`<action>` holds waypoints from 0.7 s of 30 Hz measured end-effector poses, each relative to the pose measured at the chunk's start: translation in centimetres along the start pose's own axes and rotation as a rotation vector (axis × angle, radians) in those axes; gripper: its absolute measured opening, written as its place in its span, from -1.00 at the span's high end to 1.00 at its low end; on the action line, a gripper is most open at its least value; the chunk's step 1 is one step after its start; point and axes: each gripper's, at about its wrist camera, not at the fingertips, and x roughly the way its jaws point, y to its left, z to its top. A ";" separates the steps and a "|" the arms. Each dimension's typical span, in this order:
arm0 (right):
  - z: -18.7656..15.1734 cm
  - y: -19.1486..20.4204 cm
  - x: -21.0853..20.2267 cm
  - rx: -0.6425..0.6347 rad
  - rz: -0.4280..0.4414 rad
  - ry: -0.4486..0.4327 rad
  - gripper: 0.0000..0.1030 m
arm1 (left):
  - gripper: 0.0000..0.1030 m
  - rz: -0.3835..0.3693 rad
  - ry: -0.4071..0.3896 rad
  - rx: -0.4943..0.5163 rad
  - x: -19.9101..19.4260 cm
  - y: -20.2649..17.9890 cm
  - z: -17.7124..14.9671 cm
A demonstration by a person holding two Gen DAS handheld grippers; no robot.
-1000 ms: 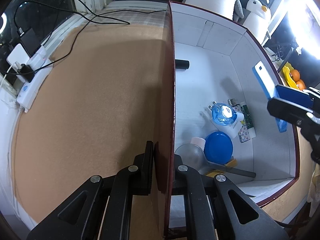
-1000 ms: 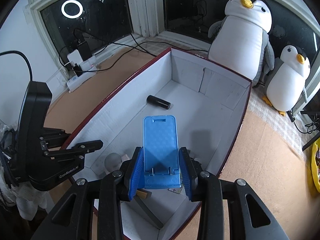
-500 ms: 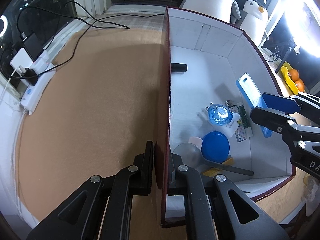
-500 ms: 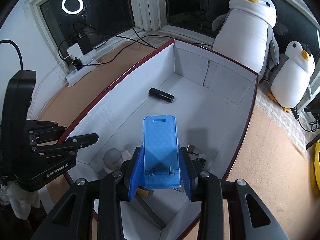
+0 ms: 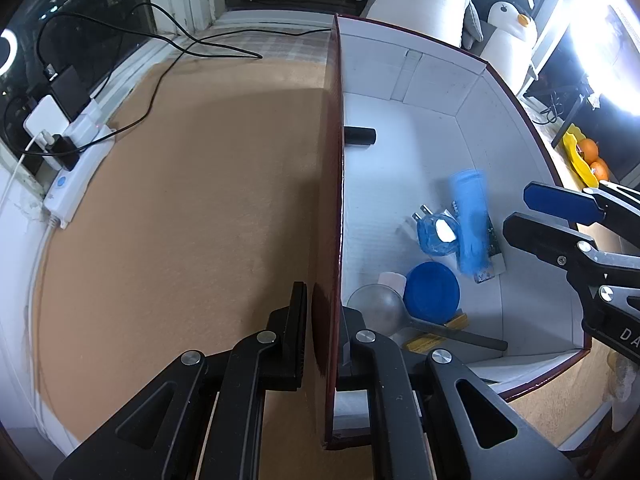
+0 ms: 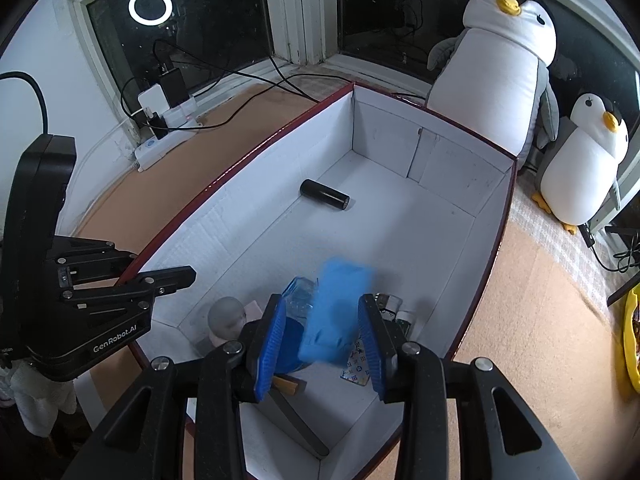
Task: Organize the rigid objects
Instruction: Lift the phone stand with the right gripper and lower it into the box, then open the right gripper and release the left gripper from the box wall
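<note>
A white-lined box with a dark red rim [image 6: 492,260] stands on the tan surface. My left gripper [image 5: 322,300] is shut on the box's left wall [image 5: 334,208]. My right gripper [image 6: 322,328] is open over the box's near end. The blue phone stand [image 6: 336,316] is blurred, free between and below its fingers, dropping onto the pile; it also shows in the left wrist view [image 5: 472,224]. Beneath lie a blue lid [image 5: 431,297], a clear blue bottle [image 5: 436,232], a grey ladle [image 5: 376,306] and a patterned card [image 6: 356,368]. A black cylinder [image 6: 325,195] lies farther in.
Two plush penguins [image 6: 496,64] [image 6: 584,160] stand behind the box. A power strip with chargers and cables [image 6: 160,136] lies along the window sill at left. A yellow bowl with oranges [image 5: 584,156] is at far right.
My right gripper opened and let go of the blue phone stand, which is falling into the box. The left gripper kept its hold on the box wall.
</note>
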 end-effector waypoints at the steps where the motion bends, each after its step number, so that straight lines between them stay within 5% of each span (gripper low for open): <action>1: 0.0 0.0 0.0 0.000 -0.003 -0.001 0.24 | 0.85 0.000 0.000 -0.001 0.0 0.0 0.0; 21: -0.5 -0.5 -3.9 0.058 0.011 -0.093 -0.19 | 0.85 -0.002 -0.033 -0.007 -1.6 -0.3 -0.1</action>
